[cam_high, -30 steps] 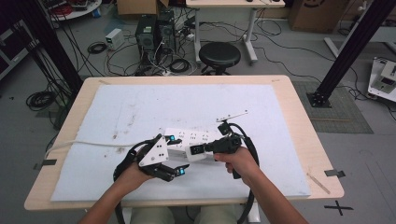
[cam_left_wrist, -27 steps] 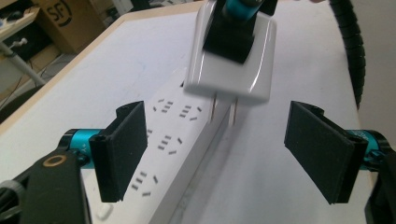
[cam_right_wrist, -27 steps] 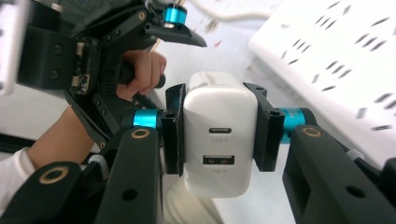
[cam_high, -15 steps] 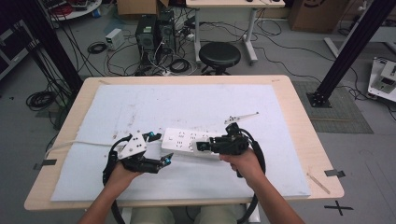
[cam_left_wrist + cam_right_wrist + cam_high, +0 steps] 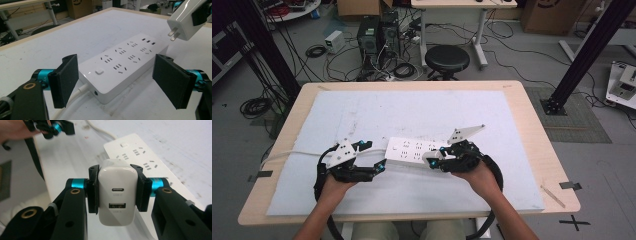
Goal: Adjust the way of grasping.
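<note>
Holding a white two-prong USB charger plug (image 5: 117, 195) tight in our right tongs (image 5: 117, 192), we hang it just above the far end of the white plastic power strip (image 5: 417, 151), prongs tilted down toward the sockets. Our left tongs (image 5: 116, 82) stand wide open with nothing gripped, pads either side of the strip's near end (the end with the switch and the white cable (image 5: 292, 154)), not touching it. The strip lies flat on the white mat (image 5: 422, 115) covering the wooden bench (image 5: 539, 130), in front of us, between both hands. We judge this the lining-up step before plugging in. Next, the left tongs should likely brace the strip, while the right squares the prongs over a two-slot socket and pushes straight down.
</note>
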